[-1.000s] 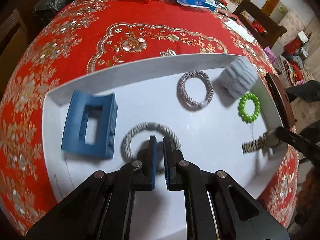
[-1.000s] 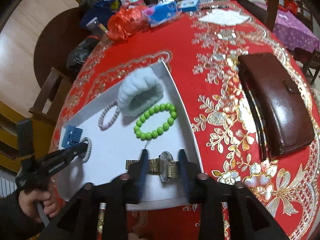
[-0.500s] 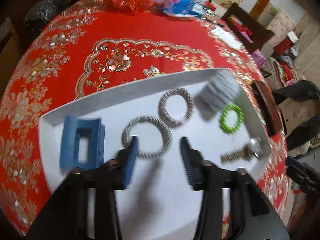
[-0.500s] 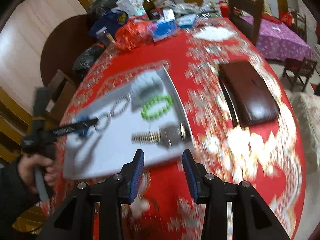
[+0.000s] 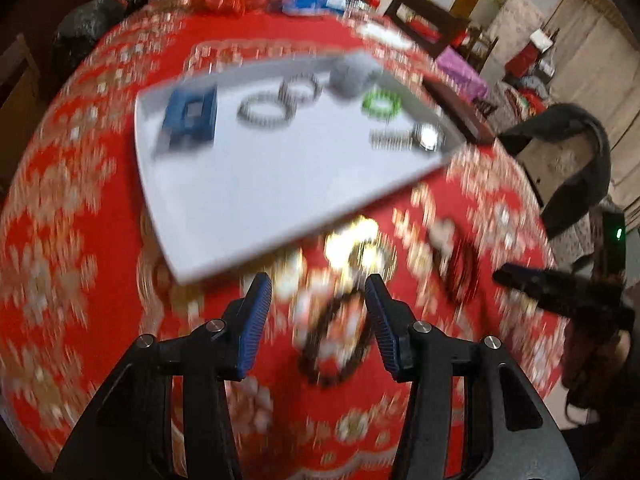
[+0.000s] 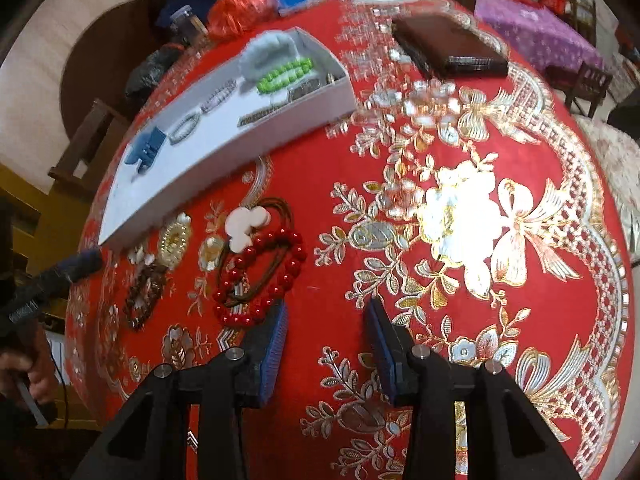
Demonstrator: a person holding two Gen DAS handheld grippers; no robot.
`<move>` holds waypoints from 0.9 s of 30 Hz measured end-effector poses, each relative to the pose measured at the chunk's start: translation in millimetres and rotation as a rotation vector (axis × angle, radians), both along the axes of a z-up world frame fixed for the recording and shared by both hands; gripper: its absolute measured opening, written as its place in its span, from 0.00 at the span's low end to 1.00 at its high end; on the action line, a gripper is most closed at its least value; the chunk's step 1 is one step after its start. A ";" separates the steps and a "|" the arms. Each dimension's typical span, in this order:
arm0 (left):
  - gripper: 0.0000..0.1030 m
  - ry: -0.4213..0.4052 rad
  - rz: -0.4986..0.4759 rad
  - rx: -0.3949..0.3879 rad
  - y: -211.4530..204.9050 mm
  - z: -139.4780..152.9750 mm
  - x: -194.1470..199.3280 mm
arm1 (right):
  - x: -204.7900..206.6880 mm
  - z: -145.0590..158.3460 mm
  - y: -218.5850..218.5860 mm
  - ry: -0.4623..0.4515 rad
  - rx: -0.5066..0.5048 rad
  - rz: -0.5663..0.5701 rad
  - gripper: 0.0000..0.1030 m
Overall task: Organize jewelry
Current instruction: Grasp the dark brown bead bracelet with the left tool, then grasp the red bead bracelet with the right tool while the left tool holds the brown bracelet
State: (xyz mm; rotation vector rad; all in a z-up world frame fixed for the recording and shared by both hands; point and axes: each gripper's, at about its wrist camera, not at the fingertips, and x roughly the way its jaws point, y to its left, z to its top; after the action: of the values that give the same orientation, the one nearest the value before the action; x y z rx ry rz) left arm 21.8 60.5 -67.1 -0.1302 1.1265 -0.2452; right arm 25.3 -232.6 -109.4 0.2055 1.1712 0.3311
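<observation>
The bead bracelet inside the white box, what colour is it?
Bright green bead bracelet; right wrist view.

left gripper (image 5: pixel 318 292): jaws spread wide, nothing between the blue pads, pointing forward and down | right gripper (image 6: pixel 326 320): jaws spread wide, empty, pointing forward and down | left hand (image 6: pixel 30 372): wrapped around its gripper's handle

A white tray (image 6: pixel 280 120) holds a blue claw clip (image 6: pixel 146 148), two rope rings, green beads (image 6: pixel 286 74) and a watch (image 5: pixel 426 138). In front of the tray, red beads (image 6: pixel 260 276), a dark bracelet (image 6: pixel 142 294) and a white-petalled cord piece (image 6: pixel 244 224) lie flat on the cloth.
</observation>
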 end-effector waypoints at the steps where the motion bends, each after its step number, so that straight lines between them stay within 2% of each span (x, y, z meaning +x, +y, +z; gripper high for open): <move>1: 0.47 0.015 -0.001 -0.001 0.2 -7.5 -6.1 | -4.1 0.6 1.1 -0.009 -0.011 0.001 0.44; 4: 0.47 0.038 -0.015 -0.011 -3.3 -19.0 -15.3 | -14.5 1.1 5.7 -0.023 -0.044 0.004 0.48; 6: 0.47 0.031 -0.027 0.008 -8.2 -22.7 -18.6 | -21.1 0.8 9.9 -0.035 -0.069 0.017 0.51; 8: 0.47 0.023 -0.062 0.009 -17.1 -26.6 -18.7 | -27.7 0.8 14.0 -0.038 -0.088 0.028 0.58; 11: 0.47 0.037 -0.102 0.033 -29.7 -36.7 -13.9 | -33.0 -0.6 17.8 -0.036 -0.080 0.045 0.78; 13: 0.54 0.008 -0.119 0.049 -37.2 -38.2 -13.0 | -35.3 -2.8 23.1 -0.014 -0.075 0.067 0.94; 14: 0.56 -0.004 -0.131 0.059 -40.7 -38.4 -11.8 | -36.7 -3.8 25.7 -0.005 -0.089 0.080 0.96; 18: 0.56 -0.005 -0.148 0.091 -46.3 -40.0 -10.8 | -42.8 -7.2 34.8 -0.008 -0.169 0.122 0.98; 19: 0.52 -0.011 -0.152 0.098 -46.4 -40.2 -11.8 | -43.4 -7.8 35.8 -0.008 -0.176 0.125 0.98; 20: 0.42 -0.021 -0.145 0.118 -46.1 -40.6 -13.1 | -43.3 -7.8 34.7 -0.008 -0.169 0.122 0.98; 21: 0.38 -0.028 -0.139 0.131 -46.2 -40.6 -14.3 | -41.9 -6.9 31.7 -0.005 -0.148 0.108 0.96; 23: 0.14 -0.034 -0.115 0.155 -39.7 -41.0 -14.4 | -36.0 -3.0 24.4 -0.008 -0.071 0.081 0.86; 24: 0.15 -0.028 -0.106 0.135 -34.4 -41.2 -14.2 | -32.3 -0.9 21.8 -0.012 -0.028 0.075 0.74; 25: 0.15 -0.020 -0.096 0.107 -29.6 -41.3 -14.0 | -27.6 1.2 20.4 -0.017 0.009 0.071 0.69; 26: 0.15 -0.020 -0.084 0.104 -27.3 -41.4 -15.4 | -23.8 3.3 20.2 -0.028 0.029 0.069 0.67; 27: 0.15 -0.022 -0.080 0.111 -27.0 -41.6 -17.6 | -19.3 5.9 23.9 -0.047 0.027 0.066 0.60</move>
State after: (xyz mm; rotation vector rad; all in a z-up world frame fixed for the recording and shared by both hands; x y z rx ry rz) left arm 4.1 33.6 -108.7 0.0158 1.1219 -0.2545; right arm 5.9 -208.7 -103.6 0.1822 1.1292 0.4081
